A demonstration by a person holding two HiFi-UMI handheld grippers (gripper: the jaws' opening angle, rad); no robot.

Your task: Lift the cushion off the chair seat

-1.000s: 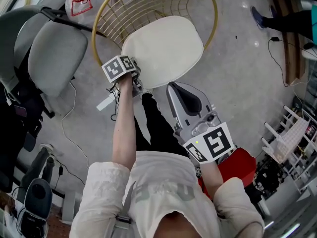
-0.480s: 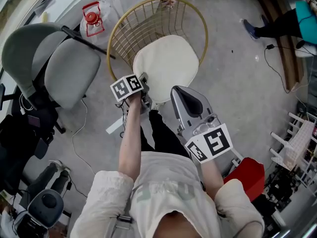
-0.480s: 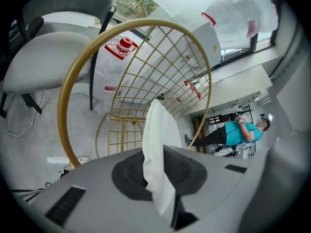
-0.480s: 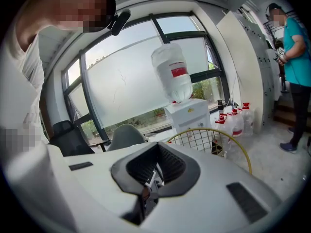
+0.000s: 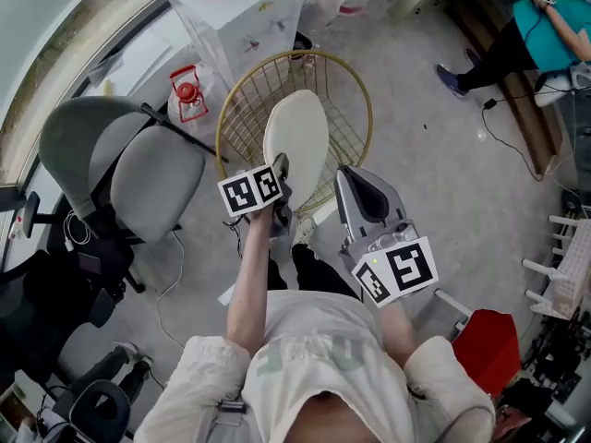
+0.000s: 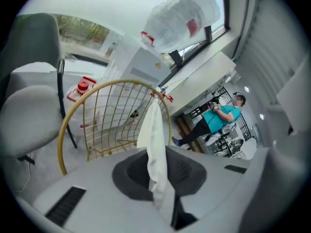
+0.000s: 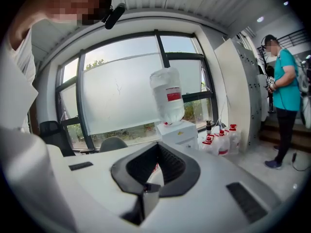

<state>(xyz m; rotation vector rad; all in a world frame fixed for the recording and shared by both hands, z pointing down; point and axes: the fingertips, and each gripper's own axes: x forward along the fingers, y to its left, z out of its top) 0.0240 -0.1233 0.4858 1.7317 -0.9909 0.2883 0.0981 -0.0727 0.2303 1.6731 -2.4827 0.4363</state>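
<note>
The cream cushion (image 5: 297,137) hangs tipped on edge above the gold wire chair (image 5: 346,100), clear of the seat. My left gripper (image 5: 280,168) pinches its near edge. Its jaws are closing, with the cushion between the pads. In the left gripper view the cushion (image 6: 153,130) rises as a thin white sheet from the left gripper (image 6: 159,181), in front of the chair's gold back (image 6: 65,130). My right gripper (image 5: 362,190) is held to the right of the cushion, apart from it, jaws shut with nothing in them. In its own view the right gripper (image 7: 147,181) points at the window.
A grey office chair (image 5: 138,169) stands left of the wire chair. Behind it are a white water cooler (image 7: 166,96) and red-capped jugs (image 5: 189,90). A person in teal (image 5: 545,17) is at the far right. A red object (image 5: 485,335) and cables lie on the floor.
The cushion has come up off the seat and swung from lying flat to standing on edge. Both grippers have risen, the left one rolling with the cushion.
</note>
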